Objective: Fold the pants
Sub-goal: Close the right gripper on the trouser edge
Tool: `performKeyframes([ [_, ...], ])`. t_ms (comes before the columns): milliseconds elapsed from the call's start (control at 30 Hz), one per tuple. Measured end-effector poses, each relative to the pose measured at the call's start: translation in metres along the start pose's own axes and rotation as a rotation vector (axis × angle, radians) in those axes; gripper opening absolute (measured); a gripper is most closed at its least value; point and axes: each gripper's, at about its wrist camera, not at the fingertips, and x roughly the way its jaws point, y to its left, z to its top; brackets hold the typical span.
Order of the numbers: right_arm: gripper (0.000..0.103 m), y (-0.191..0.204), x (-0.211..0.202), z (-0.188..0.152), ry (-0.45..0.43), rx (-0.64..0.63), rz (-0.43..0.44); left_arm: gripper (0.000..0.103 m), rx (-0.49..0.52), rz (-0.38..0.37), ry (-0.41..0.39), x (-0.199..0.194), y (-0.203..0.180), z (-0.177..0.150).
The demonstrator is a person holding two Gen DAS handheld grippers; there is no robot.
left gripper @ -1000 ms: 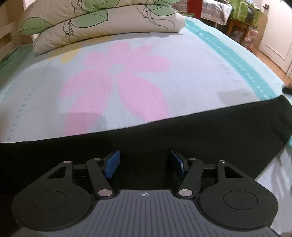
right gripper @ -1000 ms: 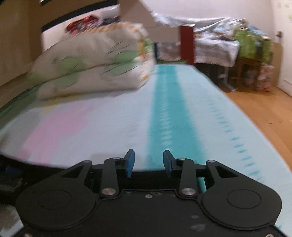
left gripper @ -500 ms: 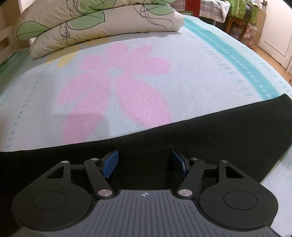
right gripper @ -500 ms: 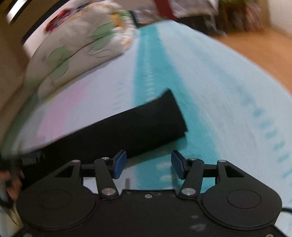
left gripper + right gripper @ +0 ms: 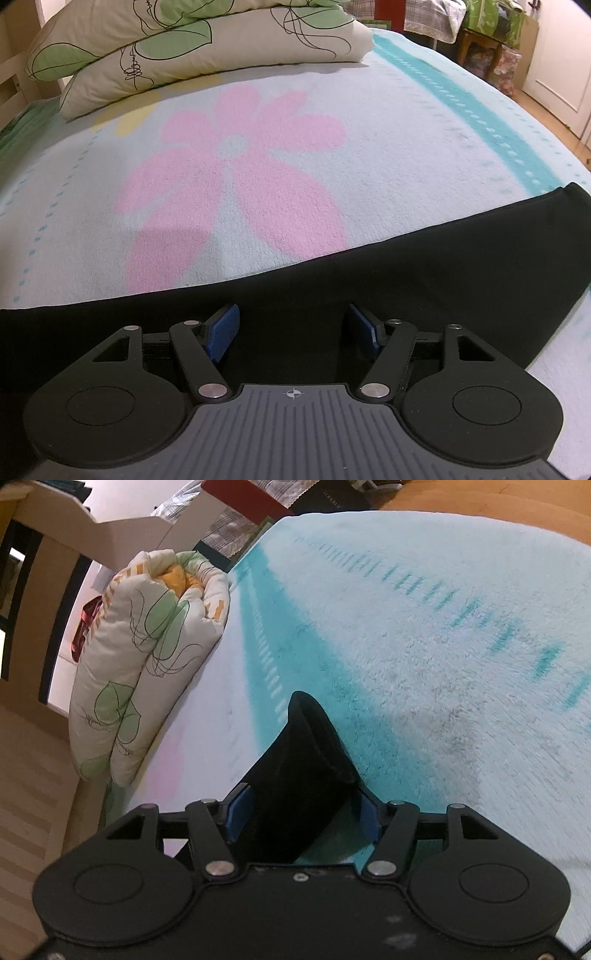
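Black pants (image 5: 406, 280) lie flat in a long band across the near part of the flowered blanket (image 5: 388, 122). In the left wrist view my left gripper (image 5: 293, 328) hovers over the middle of the band, open, with only dark cloth beneath its blue pads (image 5: 221, 328). In the right wrist view, rolled sideways, the hem end of the pants (image 5: 303, 760) reaches in between the fingers of my right gripper (image 5: 301, 814). Those jaws are opening, and the blue pads (image 5: 234, 812) stand beside the cloth without pressing it.
Two leaf-printed pillows (image 5: 192, 48) are stacked at the head of the bed, seen also as pillows (image 5: 147, 646) from the right wrist. A teal stripe (image 5: 480, 107) runs along the blanket's right side. Beyond the bed edge are wooden floor (image 5: 480, 494) and cluttered furniture (image 5: 491, 33).
The right gripper swung down and rolled sideways onto the pants' hem end, and its jaws widened. The left gripper stayed over the pants, opening slightly.
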Motion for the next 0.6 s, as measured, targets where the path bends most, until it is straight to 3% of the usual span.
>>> performKeyframes([
  [167,0.063,-0.004,-0.007,-0.001,-0.009,-0.003,0.003,0.065,-0.003,0.004,0.003,0.001,-0.002,0.002],
  [400,0.063,-0.011,0.011,0.027,-0.027,0.081,0.032,0.065,-0.017,0.002,0.007,0.0,-0.002,0.002],
  [600,0.063,0.002,0.016,0.037,0.047,-0.05,-0.006,0.056,-0.086,-0.085,0.081,-0.014,0.005,0.019],
])
